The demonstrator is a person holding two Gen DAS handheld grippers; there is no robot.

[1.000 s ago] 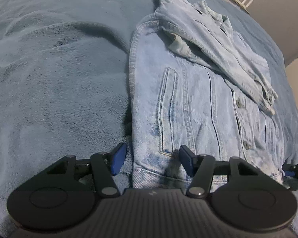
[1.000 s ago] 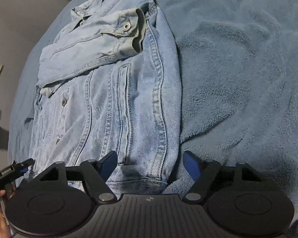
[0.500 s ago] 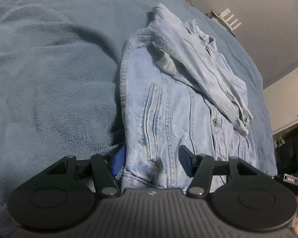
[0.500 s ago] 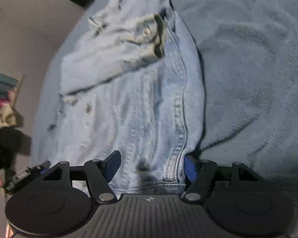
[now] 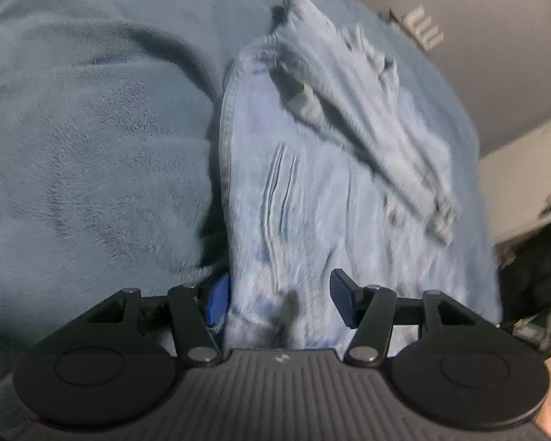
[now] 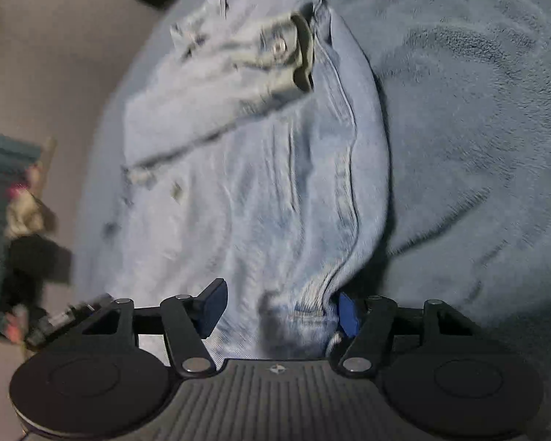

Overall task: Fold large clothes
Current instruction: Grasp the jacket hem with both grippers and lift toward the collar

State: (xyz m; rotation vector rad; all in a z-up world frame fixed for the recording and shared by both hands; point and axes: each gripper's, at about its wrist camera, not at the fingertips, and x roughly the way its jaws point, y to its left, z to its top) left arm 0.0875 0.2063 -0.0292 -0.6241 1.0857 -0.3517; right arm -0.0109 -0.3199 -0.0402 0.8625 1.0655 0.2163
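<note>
We have the denim jacket point(image 5: 312, 191) spread flat on a fluffy blue blanket point(image 5: 92, 147), its hem nearest us and its collar at the far end. The left tongs point(image 5: 279, 303) straddle the hem's left corner: both blue pads stand well apart, one at the jacket's side edge, the other over the front panel, and the cloth runs between them without being pinched. The right tongs point(image 6: 279, 305) sit likewise at the hem's right corner, wide open, with the side seam just inside the right pad point(image 6: 349, 314).

Both views are smeared by motion, so the buttons and stitching are hard to make out, and each tongs body hides the very edge of the hem. We cannot tell whether the lower pads touch the blanket.

The left view shows a folded sleeve point(image 5: 367, 121) lying across the chest and a pale wall point(image 5: 496, 55) beyond. The right view point(image 6: 238, 183) shows a sleeve cuff point(image 6: 286, 55) with a metal button, plus blurred clutter point(image 6: 22, 228) at the left edge.
</note>
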